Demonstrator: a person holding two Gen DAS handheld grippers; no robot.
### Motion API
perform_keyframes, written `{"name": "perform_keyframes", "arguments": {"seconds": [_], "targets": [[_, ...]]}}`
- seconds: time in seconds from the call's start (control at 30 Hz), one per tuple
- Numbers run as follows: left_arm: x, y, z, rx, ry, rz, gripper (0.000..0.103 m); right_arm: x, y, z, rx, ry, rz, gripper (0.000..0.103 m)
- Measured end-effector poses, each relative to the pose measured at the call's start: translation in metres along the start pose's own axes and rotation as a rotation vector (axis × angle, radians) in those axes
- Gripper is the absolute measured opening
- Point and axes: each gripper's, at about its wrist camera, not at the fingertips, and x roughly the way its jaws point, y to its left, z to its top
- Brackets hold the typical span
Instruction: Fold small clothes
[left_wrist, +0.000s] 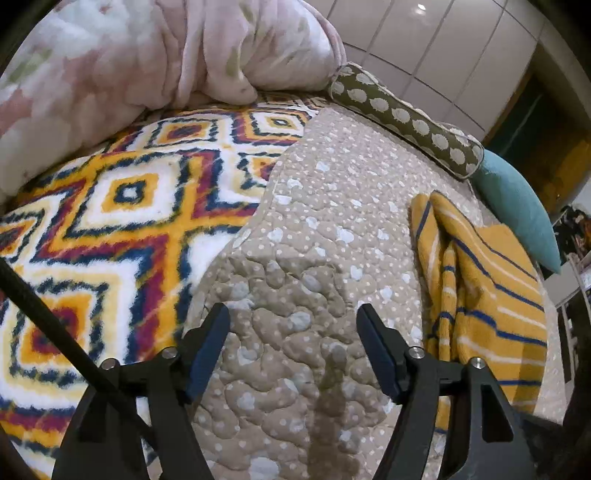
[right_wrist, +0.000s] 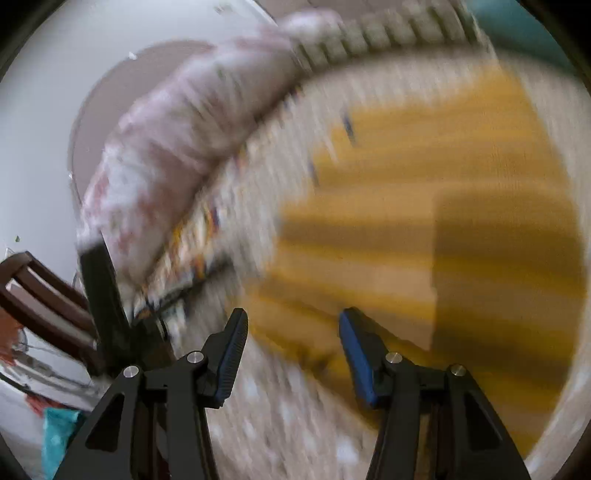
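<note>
While the yellow striped garment (left_wrist: 487, 291) lies crumpled on the right of the beige quilted cover (left_wrist: 314, 258), its long axis running near to far, the right gripper (right_wrist: 293, 349) hangs directly over it, jaws spread and empty. Nearer the cover's middle, the left gripper (left_wrist: 293, 349) has the cloth to its right, jaws also spread on nothing. Soft knit, blue and white stripes, bunched folds.

The left wrist view is sharp and evenly lit, with a ceiling-light glint on the glossy wardrobe (left_wrist: 443, 48) and soft shadows thrown onto the quilt (left_wrist: 332, 236) ahead of the gripper. The right wrist view is heavily motion-smeared, the striped garment (right_wrist: 443, 206) reduced to streaks; both views bend and darken at their rims
</note>
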Motion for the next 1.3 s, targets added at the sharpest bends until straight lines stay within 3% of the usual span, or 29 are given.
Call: {"name": "perform_keyframes", "arguments": {"seconds": [0.07,0.13,0.23,0.33,0.47,0.5,0.53,0.57,0.63,0.7,0.83,0.93,1.1,1.2,1.3], "targets": [[0.002,-0.002,-0.001,0.012,0.003,0.005,0.075,-0.013,0.006,-0.009,-0.035,-0.015,0.014,0.055],[0.003,-0.004,-0.002,0.025,0.006,0.016,0.077,-0.04,0.007,-0.001,-0.027,-0.059,0.084,0.055],[0.005,-0.009,-0.003,0.048,0.008,0.036,0.079,-0.072,0.0,0.026,-0.029,-0.173,0.055,0.055],[0.007,-0.014,-0.004,0.072,0.011,0.053,0.082,-0.086,-0.035,0.062,0.079,-0.255,0.09,0.055],[0.009,-0.016,-0.005,0.085,0.014,0.057,0.084,-0.056,-0.104,0.087,0.318,-0.229,0.144,0.054],[0.009,-0.016,-0.005,0.086,0.015,0.057,0.085,-0.044,-0.123,0.088,0.379,-0.216,0.147,0.049],[0.009,-0.016,-0.005,0.088,0.016,0.058,0.085,-0.041,-0.134,0.088,0.426,-0.229,0.146,0.032],[0.009,-0.016,-0.005,0.09,0.017,0.059,0.086,-0.042,-0.141,0.085,0.465,-0.243,0.147,0.023],[0.011,-0.018,-0.004,0.1,0.022,0.066,0.087,-0.045,-0.136,0.088,0.46,-0.241,0.133,0.023],[0.012,-0.021,-0.005,0.11,0.025,0.077,0.088,-0.057,-0.121,0.089,0.407,-0.26,0.118,0.03],[0.014,-0.025,-0.006,0.129,0.028,0.096,0.09,-0.069,-0.117,0.087,0.422,-0.326,0.227,0.035],[0.014,-0.025,-0.006,0.131,0.028,0.097,0.09,-0.058,-0.13,0.066,0.45,-0.287,0.24,0.036],[0.015,-0.026,-0.006,0.135,0.03,0.103,0.09,-0.083,-0.16,0.019,0.544,-0.353,0.378,0.034],[0.016,-0.028,-0.008,0.15,0.031,0.123,0.09,-0.099,-0.165,0.008,0.569,-0.384,0.347,0.04],[0.017,-0.03,-0.009,0.156,0.03,0.134,0.09,-0.107,-0.153,0.018,0.519,-0.387,0.363,0.041]]}}
